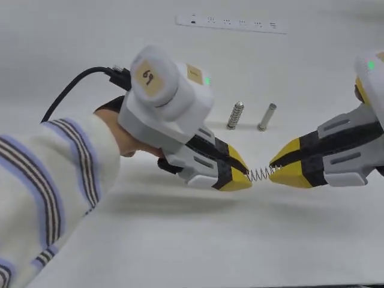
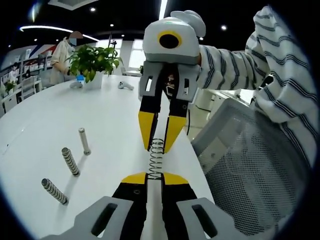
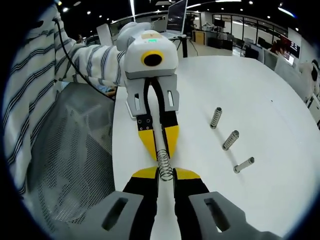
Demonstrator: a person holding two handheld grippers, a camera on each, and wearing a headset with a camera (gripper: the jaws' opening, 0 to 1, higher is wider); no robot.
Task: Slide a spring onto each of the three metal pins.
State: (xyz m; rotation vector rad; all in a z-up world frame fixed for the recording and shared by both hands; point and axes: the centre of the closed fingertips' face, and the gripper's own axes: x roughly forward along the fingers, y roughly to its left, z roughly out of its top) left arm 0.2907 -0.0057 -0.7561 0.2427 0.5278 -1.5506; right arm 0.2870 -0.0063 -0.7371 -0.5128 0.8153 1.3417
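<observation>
The task is most of the way through: 2 of the 3 pins already carry a spring, and 1 is left.

In the left gripper view the 3 pins stand in a row on the white table (image 1: 180,240), well apart from the grippers. The end pin (image 2: 54,191) and the middle pin (image 2: 70,161) each have a coil wound around the shaft. The bare pin (image 2: 84,141) at the other end of the row shows smooth metal from top to bottom. The right gripper view gives the same count, with 2 coiled pins and 1 plain.

The last spring (image 1: 259,174) is not yet on a pin. It hangs in the air above the table, stretched between the 2 grippers, which face each other tip to tip. The left gripper (image 1: 245,179) has its jaws closed on 1 end of the spring. The right gripper (image 1: 275,170) has its jaws drawn in on the other end. Its grip looks slightly looser in its own view, but the coil sits between the tips.

What remains, by this reading, is 1 step. One gripper has to let go, and the other has to carry the spring over to the bare pin. The open end of the coil then has to line up with the pin top and slide down. The pin is narrow, so lining the 2 up is probably the fiddly part.
</observation>
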